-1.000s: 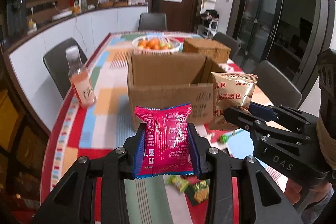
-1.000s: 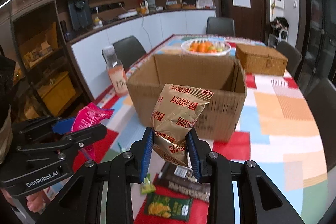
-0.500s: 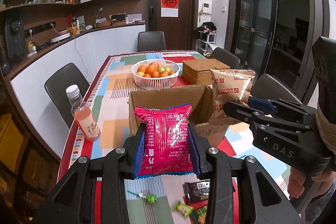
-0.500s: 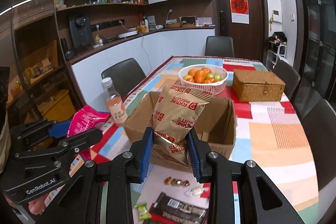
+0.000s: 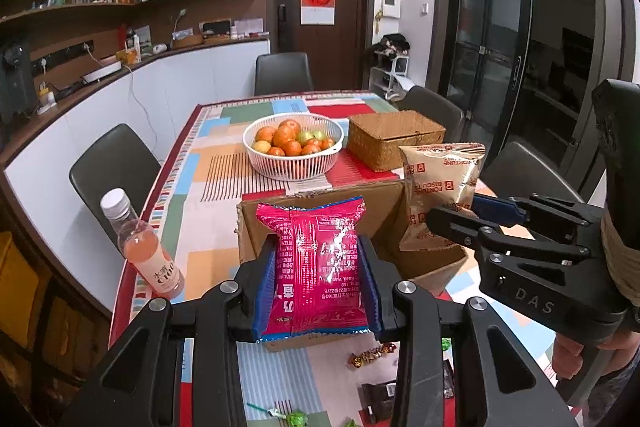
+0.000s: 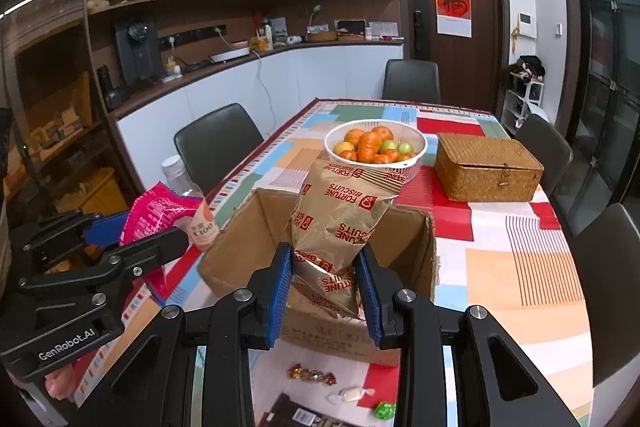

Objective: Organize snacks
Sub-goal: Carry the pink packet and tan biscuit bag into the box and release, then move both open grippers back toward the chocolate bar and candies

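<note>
Gripping a shiny pink foil snack packet between its blue pads, the left tool holds it upright above the near wall of an open brown cardboard box. The right tool is clamped on the crumpled lower end of a tan paper biscuit bag with red lettering, which stands over the box's open top. Each tool shows at the edge of the other's view, close alongside. Beside the box on the left stands a clear plastic bottle of pink drink with a white cap, near the edge of the table with its patchwork-coloured cloth. Behind the box sit a white slatted basket of oranges and green fruit and a lidded woven wicker box. On the near side, loose wrapped candies and a dark wrapped bar lie on the cloth.
</note>
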{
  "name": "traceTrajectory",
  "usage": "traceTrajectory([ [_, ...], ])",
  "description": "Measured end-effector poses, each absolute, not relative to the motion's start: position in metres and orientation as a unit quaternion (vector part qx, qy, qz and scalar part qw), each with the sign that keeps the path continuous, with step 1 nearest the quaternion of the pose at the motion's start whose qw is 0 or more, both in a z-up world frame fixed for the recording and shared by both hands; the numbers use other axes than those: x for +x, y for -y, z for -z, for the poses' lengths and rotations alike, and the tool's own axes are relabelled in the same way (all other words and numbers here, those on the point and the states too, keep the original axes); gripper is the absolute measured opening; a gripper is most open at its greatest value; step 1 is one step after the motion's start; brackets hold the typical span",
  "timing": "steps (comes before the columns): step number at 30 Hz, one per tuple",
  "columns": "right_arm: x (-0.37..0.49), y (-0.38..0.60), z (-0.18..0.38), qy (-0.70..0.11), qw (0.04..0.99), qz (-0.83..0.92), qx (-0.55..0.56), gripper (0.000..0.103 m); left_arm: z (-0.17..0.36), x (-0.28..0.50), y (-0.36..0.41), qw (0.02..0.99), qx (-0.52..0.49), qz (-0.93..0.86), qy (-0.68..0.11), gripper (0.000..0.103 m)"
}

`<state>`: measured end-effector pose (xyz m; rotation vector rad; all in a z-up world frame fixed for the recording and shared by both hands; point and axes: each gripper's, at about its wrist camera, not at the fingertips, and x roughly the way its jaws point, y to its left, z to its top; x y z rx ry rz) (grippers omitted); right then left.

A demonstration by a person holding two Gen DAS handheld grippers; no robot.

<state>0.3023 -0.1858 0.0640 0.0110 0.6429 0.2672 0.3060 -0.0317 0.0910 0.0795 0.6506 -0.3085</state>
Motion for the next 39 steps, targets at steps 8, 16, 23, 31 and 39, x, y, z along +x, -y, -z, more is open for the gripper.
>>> traceTrajectory([
  [8, 0.330, 0.186, -0.048, -0.340, 0.932, -0.123, 0.001, 0.033, -0.070, 0.342, 0.037, 0.925, 0.042, 0.142, -0.349, 0.037],
  [16, 0.349, 0.185, -0.034, -0.356, 0.927, -0.116, -0.005, 0.034, -0.059, 0.367, 0.046, 0.922, 0.066, 0.123, -0.363, 0.049],
  [23, 0.343, 0.192, -0.031, -0.353, 0.930, -0.099, -0.006, 0.051, -0.061, 0.347, 0.045, 0.929, 0.070, 0.120, -0.344, 0.063],
  [31, 0.302, 0.195, -0.041, -0.327, 0.938, -0.112, -0.011, 0.051, -0.068, 0.303, 0.054, 0.931, 0.083, 0.152, -0.320, 0.063],
  [39, 0.270, 0.203, -0.035, -0.334, 0.934, -0.122, -0.019, 0.050, -0.063, 0.272, 0.067, 0.927, 0.114, 0.168, -0.316, 0.063],
])
